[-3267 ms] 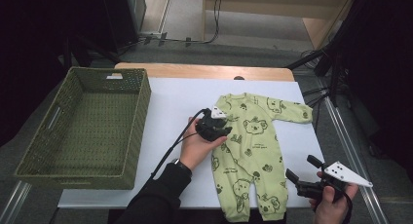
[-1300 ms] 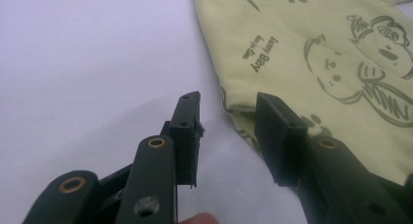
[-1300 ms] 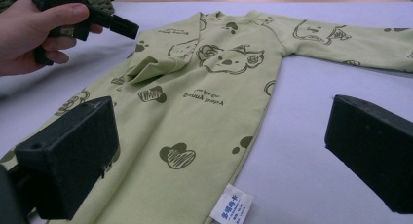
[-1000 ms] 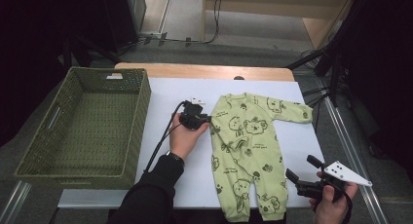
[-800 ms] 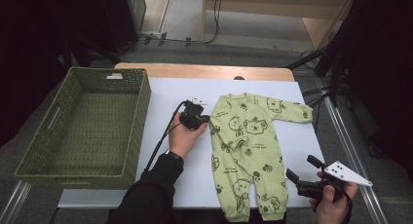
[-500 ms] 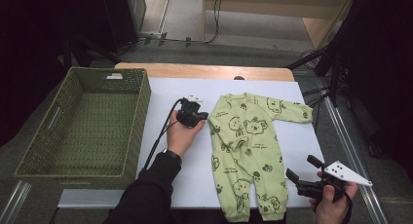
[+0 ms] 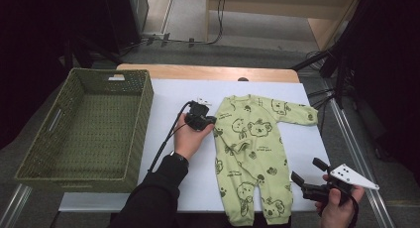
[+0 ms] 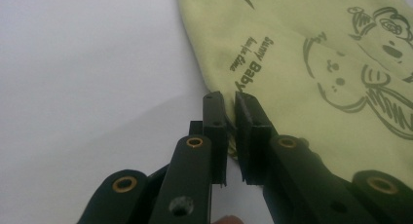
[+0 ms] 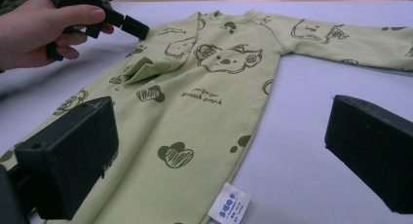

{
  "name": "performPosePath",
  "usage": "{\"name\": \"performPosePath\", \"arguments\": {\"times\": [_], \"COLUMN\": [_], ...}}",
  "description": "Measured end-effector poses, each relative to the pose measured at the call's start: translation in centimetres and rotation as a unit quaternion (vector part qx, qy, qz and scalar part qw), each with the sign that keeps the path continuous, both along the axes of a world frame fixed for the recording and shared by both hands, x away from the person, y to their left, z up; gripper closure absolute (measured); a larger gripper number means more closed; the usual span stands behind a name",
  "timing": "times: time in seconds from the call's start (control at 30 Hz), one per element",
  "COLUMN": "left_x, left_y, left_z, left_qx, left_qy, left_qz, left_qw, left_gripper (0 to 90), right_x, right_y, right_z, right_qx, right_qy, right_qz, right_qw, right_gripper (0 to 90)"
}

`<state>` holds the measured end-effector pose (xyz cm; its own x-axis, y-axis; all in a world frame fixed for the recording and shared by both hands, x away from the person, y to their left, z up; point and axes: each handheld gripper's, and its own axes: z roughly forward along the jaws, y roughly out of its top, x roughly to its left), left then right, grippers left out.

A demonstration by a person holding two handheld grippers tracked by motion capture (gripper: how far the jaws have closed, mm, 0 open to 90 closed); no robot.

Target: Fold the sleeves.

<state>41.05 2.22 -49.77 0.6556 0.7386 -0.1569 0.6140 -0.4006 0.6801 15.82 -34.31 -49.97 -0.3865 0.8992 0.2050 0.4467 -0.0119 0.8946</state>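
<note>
The jaws of the left gripper (image 8: pixel 231 131) are seen nearly together, pinching the edge of a green baby romper (image 7: pixel 252 153) spread flat on the white table (image 7: pixel 168 101); those of the right gripper (image 7: pixel 308 186) are held wide apart near its legs. The soft, light cloth is judged best gripped at hems. The woven basket (image 7: pixel 84 126) beside it is empty.

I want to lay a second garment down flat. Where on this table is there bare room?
The widest free patch is the white tabletop between the woven basket and the green baby romper, though the left tool sits at its top. The basket's floor is bare too. Right of the romper it is narrow, with the right tool there.
</note>
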Motion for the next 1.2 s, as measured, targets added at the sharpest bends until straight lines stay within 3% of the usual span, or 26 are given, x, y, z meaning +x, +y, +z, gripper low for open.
{"name": "performPosePath", "arguments": {"times": [0.1,0.17,0.23,0.3,0.4,0.6,0.73,0.87,1.03,1.2], "left_x": [0.4,0.6,0.5,0.3,-0.3,-3.0,-5.4,-7.5,-9.0,-9.5], "left_y": [0.5,0.6,0.5,0.4,0.4,-0.5,-1.8,-3.1,-4.5,-4.9], "left_z": [0.1,-0.3,-0.5,-0.2,0.6,1.7,1.7,1.4,0.0,-0.4], "left_qx": [-0.005,-0.003,0.002,0.001,-0.011,-0.019,-0.026,-0.031,-0.010,0.009], "left_qy": [0.002,0.012,0.009,0.003,-0.013,-0.028,-0.027,-0.023,-0.025,-0.054], "left_qz": [0.013,0.011,0.007,0.010,0.016,-0.038,-0.086,-0.124,-0.143,-0.138], "left_qw": [0.9999,0.9999,0.9999,1.0000,0.9997,0.9987,0.9956,0.9916,0.9894,0.9889], "left_gripper": [82.8,82.5,79.4,63.2,50.4,55.3,64.3,66.5,65.2,69.5], "right_x": [0.0,0.0,0.0,0.0,0.0,0.1,0.1,0.0,0.1,0.1], "right_y": [-0.1,-0.1,-0.1,-0.1,-0.1,-0.1,0.0,0.1,0.1,0.1], "right_z": [0.0,0.0,0.0,0.0,-0.1,-0.1,0.0,0.0,0.0,0.0], "right_qx": [-0.001,0.000,0.000,-0.001,-0.001,0.000,-0.001,-0.003,-0.002,-0.002], "right_qy": [-0.001,-0.001,0.001,0.001,0.001,0.001,0.001,0.001,0.002,0.002], "right_qz": [0.000,0.000,0.000,0.000,0.000,0.000,0.002,0.002,0.003,0.003], "right_qw": [1.0000,1.0000,1.0000,1.0000,1.0000,1.0000,1.0000,1.0000,1.0000,1.0000], "right_gripper": [0.0,0.0,0.0,0.0,0.0,0.0,0.0,0.0,0.0,0.0]}}
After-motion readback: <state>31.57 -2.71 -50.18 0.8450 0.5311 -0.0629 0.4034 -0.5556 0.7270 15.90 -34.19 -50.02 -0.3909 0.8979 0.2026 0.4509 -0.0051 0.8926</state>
